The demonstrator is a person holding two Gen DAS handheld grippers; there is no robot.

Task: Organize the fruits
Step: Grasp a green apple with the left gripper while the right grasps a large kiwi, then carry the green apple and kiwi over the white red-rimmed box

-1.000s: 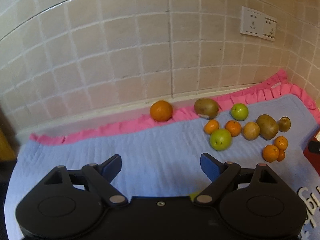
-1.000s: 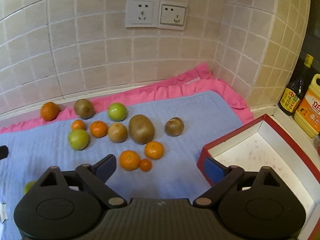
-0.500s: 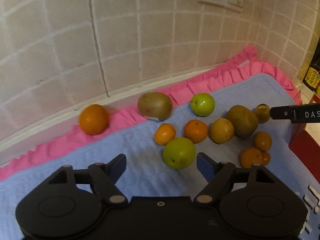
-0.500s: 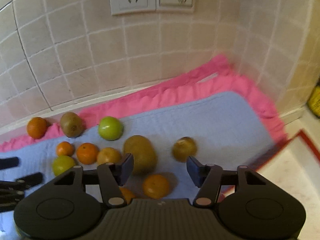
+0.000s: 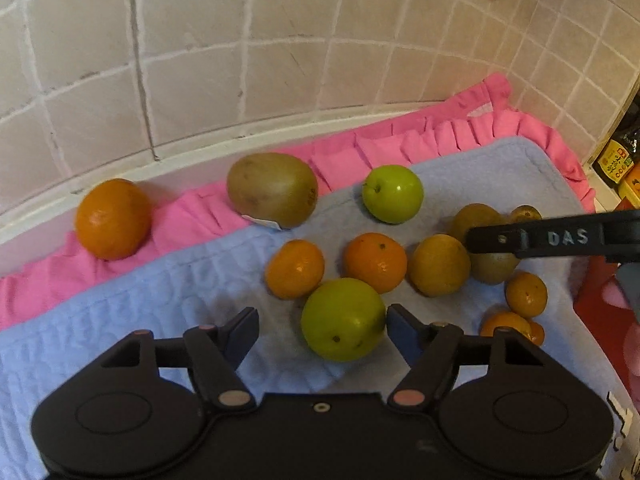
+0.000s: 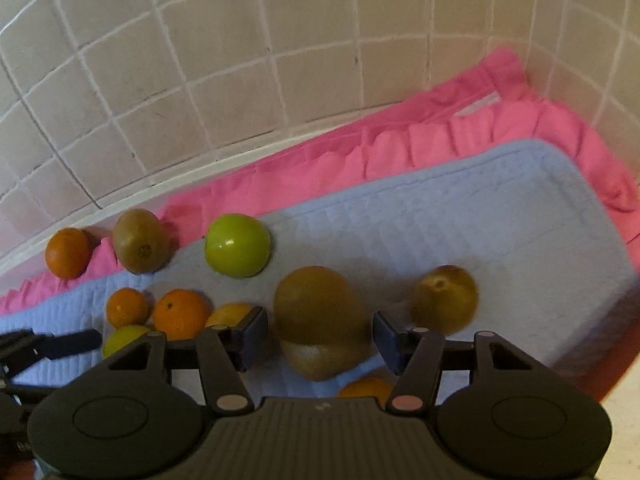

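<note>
Several fruits lie on a blue mat [image 5: 120, 312]. My left gripper [image 5: 322, 330] is open, its fingers on either side of a green apple [image 5: 343, 319], the right finger close against it. My right gripper [image 6: 320, 338] is open around a large brown kiwi [image 6: 320, 316]; one of its fingers also shows in the left wrist view [image 5: 560, 238]. Other fruit: a second green apple [image 5: 393, 193], a kiwi [image 5: 272, 189] and a big orange [image 5: 113, 218] on the pink frill, several small oranges [image 5: 375, 261], and a small kiwi [image 6: 445, 298].
A tiled wall [image 5: 280, 60] runs behind the mat, with a pink frilled cloth [image 6: 360, 160] under it. A red box edge [image 5: 600, 292] and bottles [image 5: 618, 152] are at the right. My left gripper's finger shows at the left of the right wrist view [image 6: 60, 342].
Both grippers have moved forward and down toward the fruit. The left one now straddles the green apple, the right one the large kiwi. The red box has left the right wrist view.
</note>
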